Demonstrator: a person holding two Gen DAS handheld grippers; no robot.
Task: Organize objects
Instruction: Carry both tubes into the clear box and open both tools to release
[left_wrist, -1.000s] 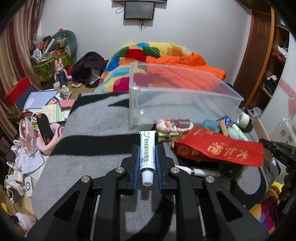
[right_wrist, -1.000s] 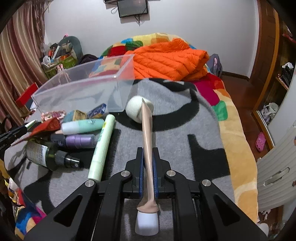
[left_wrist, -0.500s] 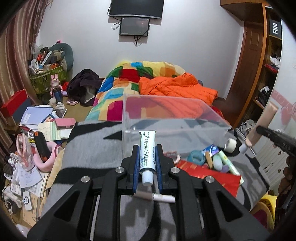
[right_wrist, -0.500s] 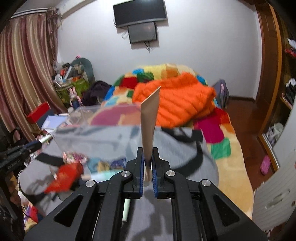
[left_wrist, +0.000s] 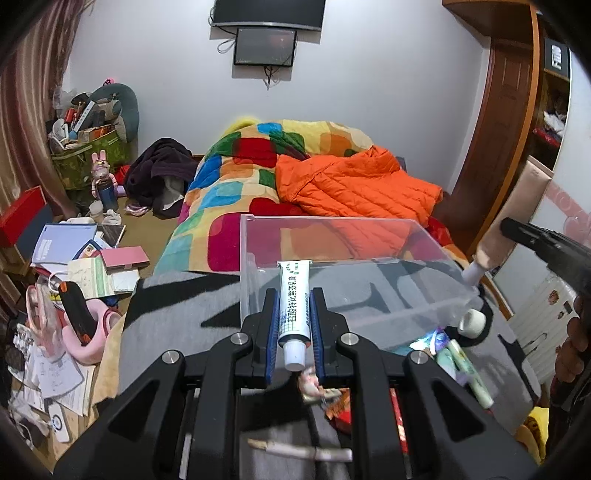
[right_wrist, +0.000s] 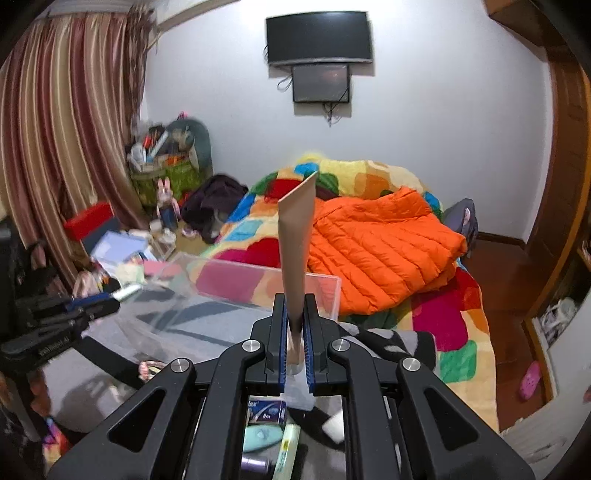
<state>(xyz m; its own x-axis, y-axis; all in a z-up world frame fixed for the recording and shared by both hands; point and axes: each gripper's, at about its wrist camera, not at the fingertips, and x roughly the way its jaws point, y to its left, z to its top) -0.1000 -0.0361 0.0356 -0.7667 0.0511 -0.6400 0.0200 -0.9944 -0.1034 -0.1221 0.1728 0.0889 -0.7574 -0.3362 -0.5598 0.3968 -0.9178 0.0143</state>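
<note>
My left gripper (left_wrist: 294, 295) is shut on a white ointment tube (left_wrist: 293, 306) with green print, held above the near edge of a clear plastic bin (left_wrist: 354, 269). My right gripper (right_wrist: 294, 306) is shut on a tan cosmetic tube (right_wrist: 295, 240) that points up, held above the bin's (right_wrist: 236, 288) near right corner. The right gripper and its tan tube also show in the left wrist view (left_wrist: 517, 214), at the bin's right end. The left gripper with the white tube shows in the right wrist view (right_wrist: 92, 302), at the bin's left end.
Below the grippers on the grey blanket (left_wrist: 177, 314) lie a tape roll (left_wrist: 472, 323), pale green tubes (left_wrist: 476, 376), a red packet (left_wrist: 343, 406), a white pen (left_wrist: 303, 450) and a small blue box (right_wrist: 266, 411). An orange jacket (left_wrist: 354, 188) lies on the bed behind. The floor at left is cluttered.
Both grippers have risen with their tubes and moved forward over the clear bin. The objects on the blanket have dropped lower in both views.
</note>
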